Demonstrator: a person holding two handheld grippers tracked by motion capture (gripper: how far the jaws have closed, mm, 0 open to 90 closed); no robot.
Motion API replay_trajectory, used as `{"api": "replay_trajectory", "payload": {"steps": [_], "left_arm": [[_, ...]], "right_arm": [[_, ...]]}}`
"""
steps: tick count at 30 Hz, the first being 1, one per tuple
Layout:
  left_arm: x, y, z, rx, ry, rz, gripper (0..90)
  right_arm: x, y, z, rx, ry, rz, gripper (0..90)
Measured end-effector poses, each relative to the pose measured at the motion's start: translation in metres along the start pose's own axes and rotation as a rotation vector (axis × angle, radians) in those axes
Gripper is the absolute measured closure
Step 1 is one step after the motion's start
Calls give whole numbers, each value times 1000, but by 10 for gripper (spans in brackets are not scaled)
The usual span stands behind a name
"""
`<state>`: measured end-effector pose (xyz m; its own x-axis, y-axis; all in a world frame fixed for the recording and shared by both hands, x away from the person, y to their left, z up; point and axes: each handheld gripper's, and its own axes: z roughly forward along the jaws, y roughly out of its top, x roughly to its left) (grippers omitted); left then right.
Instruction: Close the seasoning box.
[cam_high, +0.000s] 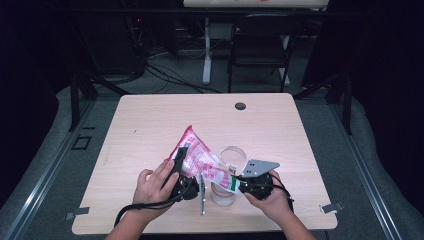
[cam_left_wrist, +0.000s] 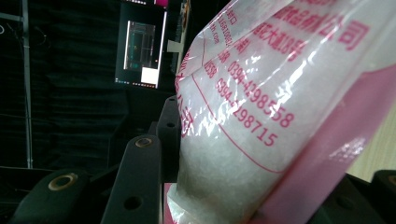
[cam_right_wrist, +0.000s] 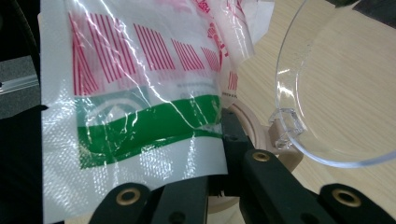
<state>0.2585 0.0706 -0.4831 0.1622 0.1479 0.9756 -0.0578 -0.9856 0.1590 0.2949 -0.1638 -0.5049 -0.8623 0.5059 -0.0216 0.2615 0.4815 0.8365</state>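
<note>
Both forearms come in from the near edge, hands close together. The left tool (cam_high: 183, 170) has its jaws partly closed, gripping; the right tool (cam_high: 239, 186) is clamped fully, pointing toward the left hand (cam_high: 152, 187).

Recording lab or test studio, not a home. A single pale wood-grain desk (cam_high: 150, 120) with a cable grommet (cam_high: 240, 106) stands on grey carpet (cam_high: 175, 75), ringed by black curtains (cam_high: 380, 75) on a dark metal frame (cam_high: 75, 95). Loose cables (cam_high: 165, 75) trail across the floor behind. A black folding chair (cam_high: 260, 45) and the white leg of a second table (cam_high: 206, 50) stand beyond. A lit monitor (cam_left_wrist: 140, 46) glows against the dark drapes.
</note>
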Motion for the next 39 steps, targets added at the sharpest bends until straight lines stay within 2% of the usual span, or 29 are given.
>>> {"api": "replay_trajectory", "payload": {"steps": [25,30,39], "left_arm": [[1,1,1,-3,-9,31,641],[3,2,0,-3,-9,53,642],[3,2,0,-2,-9,67,644]], "right_arm": [[0,0,0,2,-3,2,900],[0,0,0,1,-2,1,900],[0,0,0,0,-3,2,900]]}}
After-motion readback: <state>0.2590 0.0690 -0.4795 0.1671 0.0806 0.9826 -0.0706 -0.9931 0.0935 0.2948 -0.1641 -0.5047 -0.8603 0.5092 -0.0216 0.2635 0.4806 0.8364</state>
